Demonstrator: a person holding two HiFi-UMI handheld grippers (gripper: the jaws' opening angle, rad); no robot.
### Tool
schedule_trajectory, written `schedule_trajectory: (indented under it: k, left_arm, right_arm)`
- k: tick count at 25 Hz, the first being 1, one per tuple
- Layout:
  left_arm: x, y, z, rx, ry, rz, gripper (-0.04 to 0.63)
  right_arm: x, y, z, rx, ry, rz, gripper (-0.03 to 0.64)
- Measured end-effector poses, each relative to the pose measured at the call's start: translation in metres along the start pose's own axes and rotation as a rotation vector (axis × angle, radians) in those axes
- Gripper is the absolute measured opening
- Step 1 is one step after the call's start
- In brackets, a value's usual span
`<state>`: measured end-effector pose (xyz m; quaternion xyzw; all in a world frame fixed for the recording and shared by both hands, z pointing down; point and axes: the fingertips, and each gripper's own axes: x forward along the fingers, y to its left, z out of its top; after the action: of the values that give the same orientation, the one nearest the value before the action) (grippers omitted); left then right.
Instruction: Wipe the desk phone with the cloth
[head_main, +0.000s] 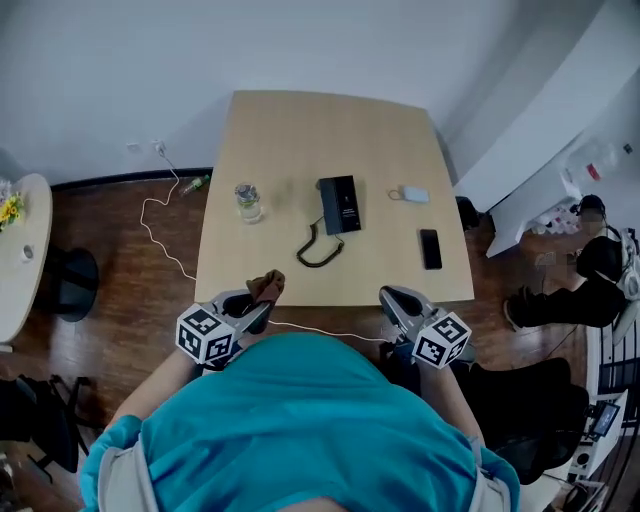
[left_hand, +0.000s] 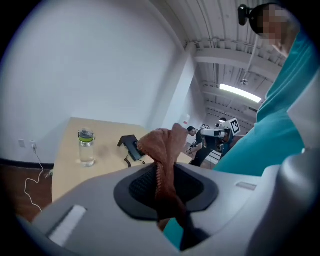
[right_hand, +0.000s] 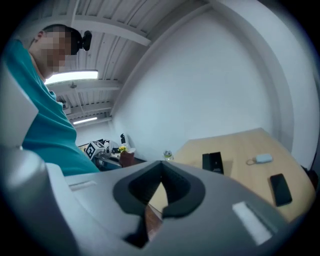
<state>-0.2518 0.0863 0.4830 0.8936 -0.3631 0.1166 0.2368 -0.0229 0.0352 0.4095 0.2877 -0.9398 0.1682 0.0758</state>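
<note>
1. Head view: the phone (head_main: 339, 204) lies mid-surface (head_main: 300, 130), well ahead of both my grippers at the near edge.
2. Left gripper view: my left gripper (head_main: 258, 305) has its jaws clamped on the brown cloth (head_main: 267, 286), whose loose end sticks up past them.
3. Right gripper view: my right gripper (head_main: 392, 297) has its jaws together with nothing between them.
4. Judged from this, I have the cloth but wiping hasn't begun. Next I must reach forward and lower the cloth onto the phone.

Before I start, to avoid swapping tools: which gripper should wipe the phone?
Left. The left gripper is shut on the cloth; the right gripper is shut, empty. Both sit short of the desk phone.
</note>
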Motion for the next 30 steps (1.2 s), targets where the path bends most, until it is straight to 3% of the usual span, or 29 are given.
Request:
schedule_trajectory:
  k: [5, 10, 17, 20, 24, 30]
  left_arm:
    - [-0.022, -0.059, 0.004, 0.12, -0.067, 0.066, 0.098]
    - [-0.022, -0.145, -0.019, 0.049, -0.096, 0.092, 0.098]
    - [-0.031, -0.248, -0.055, 0.098, -0.05, 0.125, 0.098]
    - [-0.048, -0.264, -0.059, 0.089, -0.063, 0.131, 0.098]
    - [-0.064, -0.269, -0.062, -0.027, -0.124, 0.092, 0.098]
    - [-0.129, -0.258, -0.093, -0.044, -0.152, 0.079, 0.098]
  right_arm:
    - [-0.038, 0.029, 0.003, -0.07, -0.042, 0.051, 0.002]
    - [-0.114, 0.055, -0.027, -0.118, -0.045, 0.113, 0.002]
    - [-0.209, 0.075, -0.096, -0.044, -0.016, 0.118, 0.002]
    - [-0.228, 0.099, -0.11, -0.055, -0.009, 0.135, 0.002]
    - [-0.239, 0.12, -0.109, -0.063, -0.021, 0.111, 0.002]
    - [-0.218, 0.183, -0.119, -0.082, -0.008, 0.069, 0.002]
